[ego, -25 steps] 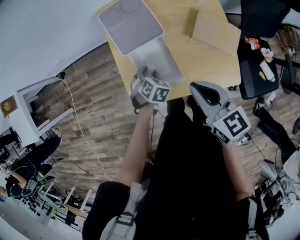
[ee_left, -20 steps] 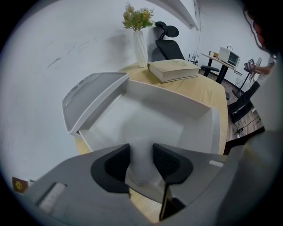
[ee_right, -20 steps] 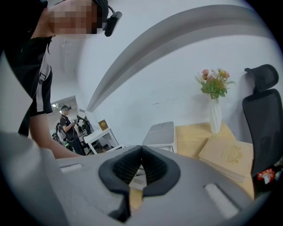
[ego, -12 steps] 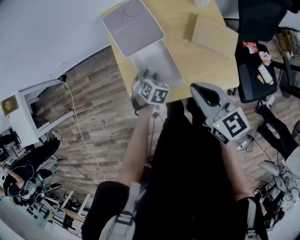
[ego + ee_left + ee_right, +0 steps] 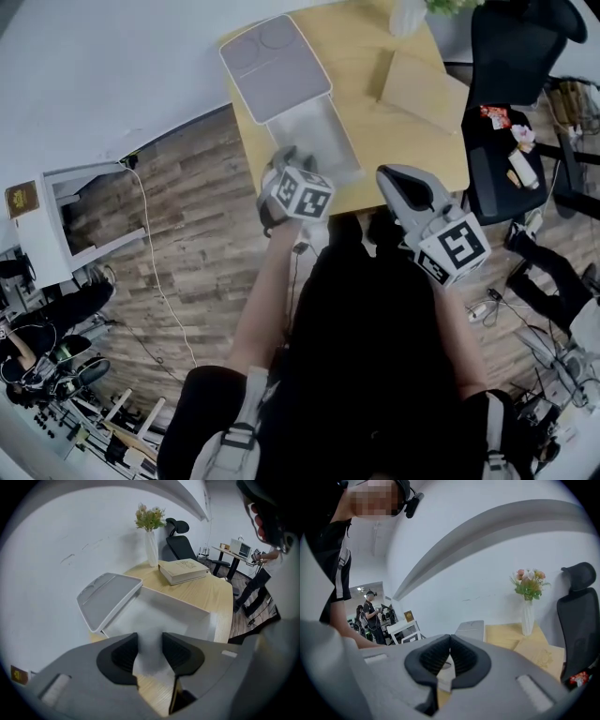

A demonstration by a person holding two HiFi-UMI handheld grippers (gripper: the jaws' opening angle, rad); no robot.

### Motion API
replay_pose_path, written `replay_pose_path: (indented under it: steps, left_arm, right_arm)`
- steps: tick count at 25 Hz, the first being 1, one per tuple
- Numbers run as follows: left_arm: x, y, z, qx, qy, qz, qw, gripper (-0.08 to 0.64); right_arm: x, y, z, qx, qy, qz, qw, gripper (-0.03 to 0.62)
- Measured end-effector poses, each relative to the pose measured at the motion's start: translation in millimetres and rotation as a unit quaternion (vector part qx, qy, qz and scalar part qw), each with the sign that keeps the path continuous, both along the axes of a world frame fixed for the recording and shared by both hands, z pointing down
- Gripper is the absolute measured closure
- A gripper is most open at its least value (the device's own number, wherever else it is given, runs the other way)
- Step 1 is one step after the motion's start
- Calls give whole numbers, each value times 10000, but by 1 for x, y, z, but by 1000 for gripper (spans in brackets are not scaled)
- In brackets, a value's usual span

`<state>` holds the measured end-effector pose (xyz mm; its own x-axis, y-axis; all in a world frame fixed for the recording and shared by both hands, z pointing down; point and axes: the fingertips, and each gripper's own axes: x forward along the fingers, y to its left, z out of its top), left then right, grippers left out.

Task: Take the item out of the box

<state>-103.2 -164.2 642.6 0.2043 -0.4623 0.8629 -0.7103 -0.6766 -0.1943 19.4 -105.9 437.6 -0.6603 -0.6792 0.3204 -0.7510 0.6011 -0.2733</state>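
Seen from the head view, an open white box (image 5: pixel 309 131) lies on the wooden table (image 5: pixel 394 141), its lid (image 5: pixel 275 56) folded back toward the wall. The left gripper (image 5: pixel 284 159) hangs over the box's near end, and the right gripper (image 5: pixel 396 180) sits beside it at the table's edge, apart from the box. In the left gripper view the jaws stand fairly wide, clamped on a soft white item (image 5: pixel 149 652) that fills the gap between the pads (its lower edge shows against bare wood), just in front of the box's hollow. In the right gripper view the jaws meet at their tips with nothing between them, and a vase of flowers (image 5: pixel 528 606) stands farther along the table.
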Motion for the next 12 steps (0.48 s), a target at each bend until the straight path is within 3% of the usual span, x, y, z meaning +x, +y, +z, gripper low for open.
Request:
replay_pose_path:
  steps: [12]
  left_arm:
    - [-5,3,-70,529,430,-55,9977,387]
  right_arm:
    - [-17,-25,-34,520,-62,-146,9985,589]
